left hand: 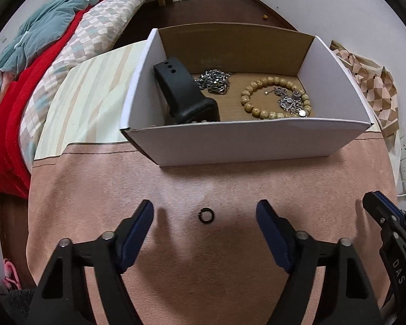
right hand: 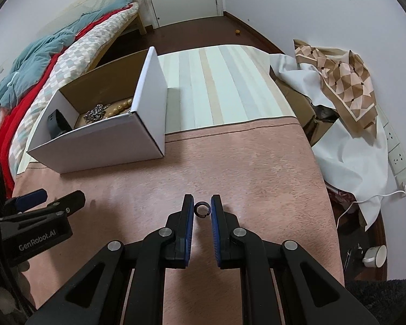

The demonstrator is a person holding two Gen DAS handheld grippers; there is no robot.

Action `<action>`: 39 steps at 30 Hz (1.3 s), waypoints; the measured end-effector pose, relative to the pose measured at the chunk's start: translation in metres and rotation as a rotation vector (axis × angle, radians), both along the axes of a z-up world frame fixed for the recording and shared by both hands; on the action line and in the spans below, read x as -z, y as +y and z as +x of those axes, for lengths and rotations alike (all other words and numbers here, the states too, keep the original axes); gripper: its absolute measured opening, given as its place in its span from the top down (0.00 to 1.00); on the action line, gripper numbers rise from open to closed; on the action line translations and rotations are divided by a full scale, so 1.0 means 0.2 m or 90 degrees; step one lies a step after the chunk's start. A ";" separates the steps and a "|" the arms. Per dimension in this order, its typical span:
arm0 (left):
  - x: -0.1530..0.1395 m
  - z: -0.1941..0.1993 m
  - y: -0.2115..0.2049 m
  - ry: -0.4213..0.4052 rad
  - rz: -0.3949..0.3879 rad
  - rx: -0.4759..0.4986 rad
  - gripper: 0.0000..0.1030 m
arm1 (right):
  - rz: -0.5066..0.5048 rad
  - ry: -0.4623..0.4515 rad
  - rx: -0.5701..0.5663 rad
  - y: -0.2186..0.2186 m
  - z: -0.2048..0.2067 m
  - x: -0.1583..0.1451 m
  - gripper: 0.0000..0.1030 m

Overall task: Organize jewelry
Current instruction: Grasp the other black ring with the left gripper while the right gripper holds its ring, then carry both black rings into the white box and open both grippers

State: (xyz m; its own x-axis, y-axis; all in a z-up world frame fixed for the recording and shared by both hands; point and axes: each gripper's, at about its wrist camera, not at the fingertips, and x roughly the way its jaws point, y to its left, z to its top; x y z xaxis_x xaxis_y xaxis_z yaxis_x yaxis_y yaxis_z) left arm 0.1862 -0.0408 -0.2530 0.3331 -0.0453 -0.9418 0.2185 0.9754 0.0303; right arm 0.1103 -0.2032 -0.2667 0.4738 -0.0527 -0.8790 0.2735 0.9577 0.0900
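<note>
A bed [left hand: 54,54] with red and teal covers lay at the far left. On the pink-covered surface [left hand: 230,284], the left gripper [left hand: 204,208] hovered with its jaws spread wide, a small dark ring [left hand: 206,213] lying flat on the cloth between them and touching neither. Beyond it stood a white cardboard box [left hand: 241,140], open at the top. Inside, from left to right, were a black watch strap [left hand: 185,94] leaning at the left wall, a silver chain [left hand: 215,81] heaped near the middle, and a wooden bead bracelet [left hand: 274,98] with a tangle of silver pieces lying on its right side. In the right wrist view, the right gripper [right hand: 202,203] had its jaws drawn narrow around another small dark ring [right hand: 202,209], just beside both pads; whether they pressed it I could not tell. A checked cloth [right hand: 343,81] lay at the far right.
</note>
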 end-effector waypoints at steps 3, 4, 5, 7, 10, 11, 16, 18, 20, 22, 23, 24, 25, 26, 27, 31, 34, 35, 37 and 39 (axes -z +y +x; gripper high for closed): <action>0.01 -0.01 -0.01 0.008 0.001 0.006 0.42 | 0.001 0.001 0.004 0.00 0.00 0.00 0.87; 0.01 -0.02 -0.02 0.008 0.001 0.008 0.42 | 0.001 0.001 0.006 -0.01 0.00 0.01 0.87; 0.01 -0.02 -0.02 0.007 0.001 0.009 0.42 | 0.002 0.001 0.006 -0.01 0.00 0.01 0.87; 0.01 -0.04 -0.02 0.007 0.000 0.010 0.42 | 0.002 0.002 0.007 -0.01 0.00 0.01 0.87; 0.02 -0.04 -0.01 0.011 -0.001 0.013 0.64 | 0.003 0.001 0.009 -0.01 0.00 0.01 0.87; 0.02 -0.04 -0.01 0.012 -0.011 0.014 0.67 | 0.003 0.001 0.010 -0.01 0.00 0.01 0.87; 0.02 -0.04 -0.02 0.010 -0.007 0.020 0.85 | 0.003 0.000 0.012 -0.02 0.01 0.00 0.87; 0.02 -0.04 -0.02 0.008 -0.007 0.022 0.90 | 0.002 -0.001 0.013 -0.01 0.00 -0.01 0.87; 0.02 -0.05 -0.03 0.003 -0.006 0.024 0.90 | 0.003 -0.003 0.013 -0.01 0.00 -0.02 0.87; 0.01 -0.05 -0.02 -0.002 -0.005 0.024 0.91 | 0.003 -0.007 0.013 -0.01 0.00 -0.03 0.87; 0.00 -0.05 -0.02 -0.007 -0.005 0.023 0.91 | 0.004 -0.009 0.013 -0.01 0.00 -0.04 0.87; -0.02 -0.06 -0.02 -0.013 -0.006 0.023 0.91 | 0.005 -0.013 0.012 -0.01 0.00 -0.05 0.87; -0.04 -0.06 -0.02 -0.021 -0.007 0.022 0.91 | 0.007 -0.018 0.012 -0.01 0.00 -0.07 0.87; -0.06 -0.05 -0.01 -0.030 -0.009 0.022 0.91 | 0.010 -0.022 0.012 -0.01 0.00 -0.09 0.87; -0.09 -0.06 -0.01 -0.039 -0.011 0.022 0.91 | 0.013 -0.029 0.011 -0.01 0.00 -0.11 0.87; -0.24 -0.04 0.00 -0.081 -0.024 0.019 0.91 | 0.026 -0.061 0.000 0.01 0.02 -0.22 0.87; -0.34 0.00 0.01 -0.099 -0.041 0.018 0.91 | 0.044 -0.088 -0.012 0.02 0.07 -0.32 0.87; -0.37 0.02 0.02 -0.102 -0.051 0.018 0.91 | 0.057 -0.096 -0.017 0.02 0.09 -0.34 0.87; -0.41 0.07 0.03 -0.096 -0.070 0.022 0.91 | 0.084 -0.109 -0.025 0.01 0.16 -0.39 0.87; -0.44 0.16 0.04 -0.084 -0.086 0.027 0.91 | 0.126 -0.111 -0.038 0.00 0.27 -0.42 0.87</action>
